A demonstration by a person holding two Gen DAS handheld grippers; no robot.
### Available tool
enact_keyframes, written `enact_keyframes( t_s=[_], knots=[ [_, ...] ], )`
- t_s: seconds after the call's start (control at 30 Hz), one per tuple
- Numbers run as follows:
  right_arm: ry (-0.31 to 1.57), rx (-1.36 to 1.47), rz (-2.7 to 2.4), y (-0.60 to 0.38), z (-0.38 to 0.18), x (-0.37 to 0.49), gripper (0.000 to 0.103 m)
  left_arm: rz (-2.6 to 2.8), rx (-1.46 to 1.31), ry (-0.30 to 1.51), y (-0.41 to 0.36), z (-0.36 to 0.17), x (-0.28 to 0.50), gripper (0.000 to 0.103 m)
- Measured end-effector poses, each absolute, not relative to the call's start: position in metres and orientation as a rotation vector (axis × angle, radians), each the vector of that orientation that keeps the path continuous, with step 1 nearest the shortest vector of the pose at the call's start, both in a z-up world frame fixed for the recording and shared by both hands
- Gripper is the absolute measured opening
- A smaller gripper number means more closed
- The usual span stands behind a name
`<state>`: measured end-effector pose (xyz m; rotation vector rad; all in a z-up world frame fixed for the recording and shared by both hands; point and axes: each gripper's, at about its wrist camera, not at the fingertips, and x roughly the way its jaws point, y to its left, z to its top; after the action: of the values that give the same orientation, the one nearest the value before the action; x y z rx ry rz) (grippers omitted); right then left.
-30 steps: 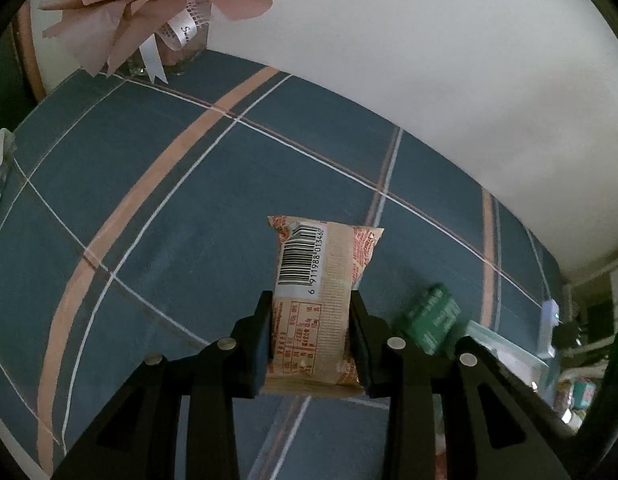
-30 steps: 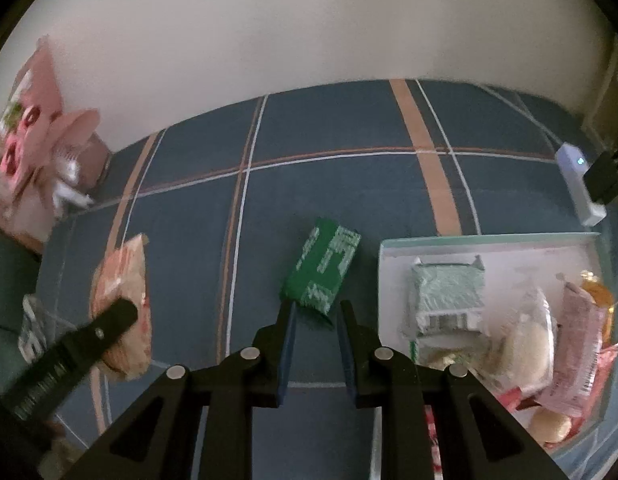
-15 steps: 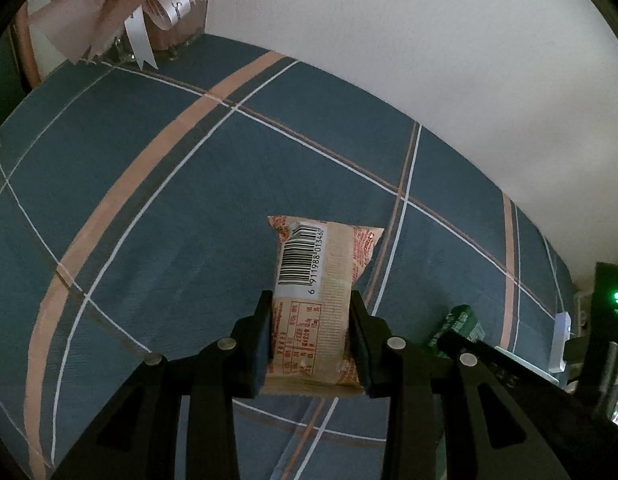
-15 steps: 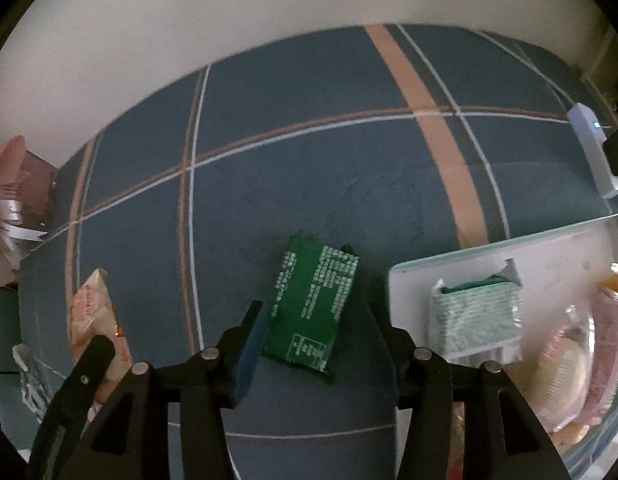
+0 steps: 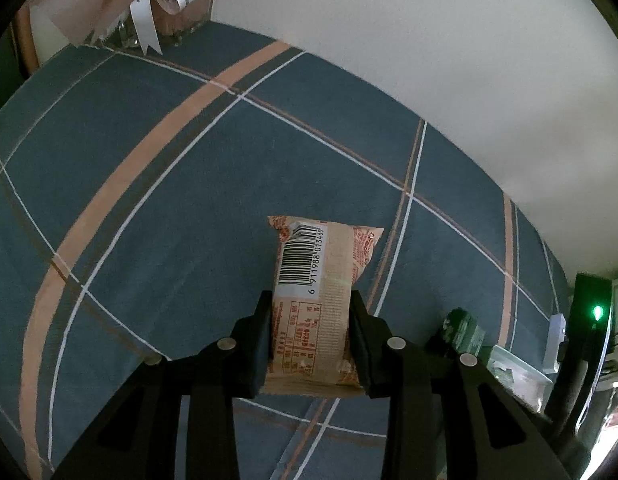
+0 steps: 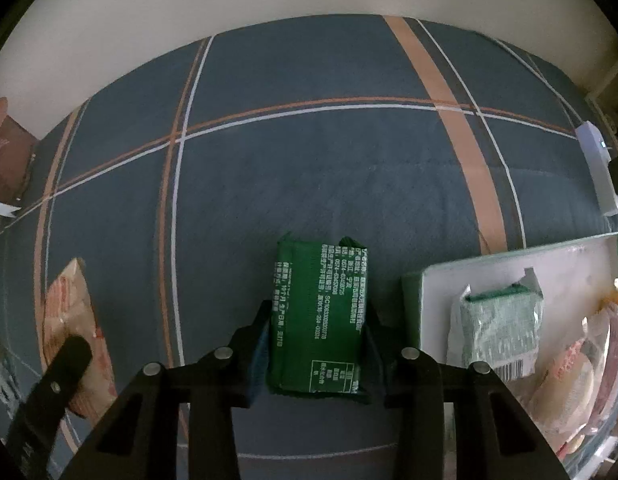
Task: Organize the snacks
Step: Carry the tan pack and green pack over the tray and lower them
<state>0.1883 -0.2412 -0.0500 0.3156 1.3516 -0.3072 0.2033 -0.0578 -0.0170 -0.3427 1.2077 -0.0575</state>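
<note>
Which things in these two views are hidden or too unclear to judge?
- Right wrist view: whether right gripper clamps green packet; contact unclear.
- Right wrist view: white tray and its snacks, cut by the edge.
- Left wrist view: orange packet front, facing away; left gripper covers its sides.

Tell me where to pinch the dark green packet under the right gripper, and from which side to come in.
Grip the dark green packet across its two long edges, near the end closest to the right gripper, coming down from above along its length. It lies flat on the bedspread, long axis in line with the fingers, which already bracket those edges. The white tray sits close on the right, so avoid a sideways approach.
</note>
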Motion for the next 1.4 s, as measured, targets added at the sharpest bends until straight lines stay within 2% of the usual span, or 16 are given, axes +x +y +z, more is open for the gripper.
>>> enact_keyframes(
  t_s=[0.73, 1.07, 1.4],
  knots=[
    [1.138, 0.299, -0.274, -0.238, 0.041, 0.073, 0.043, -0.174, -0.312, 1.114, -0.062, 0.052, 0.135, 0.037],
    [1.06, 0.293, -0.319, -0.262, 0.069, 0.02, 0.043, -0.335, -0.188, 1.029, -0.129, 0.089, 0.093, 0.037],
    [1.058, 0.359, -0.416, -0.33, 0.061, -0.027, 0.043, -0.527, -0.121, 1.069, -0.208, 0.085, 0.063, 0.037]
  ],
)
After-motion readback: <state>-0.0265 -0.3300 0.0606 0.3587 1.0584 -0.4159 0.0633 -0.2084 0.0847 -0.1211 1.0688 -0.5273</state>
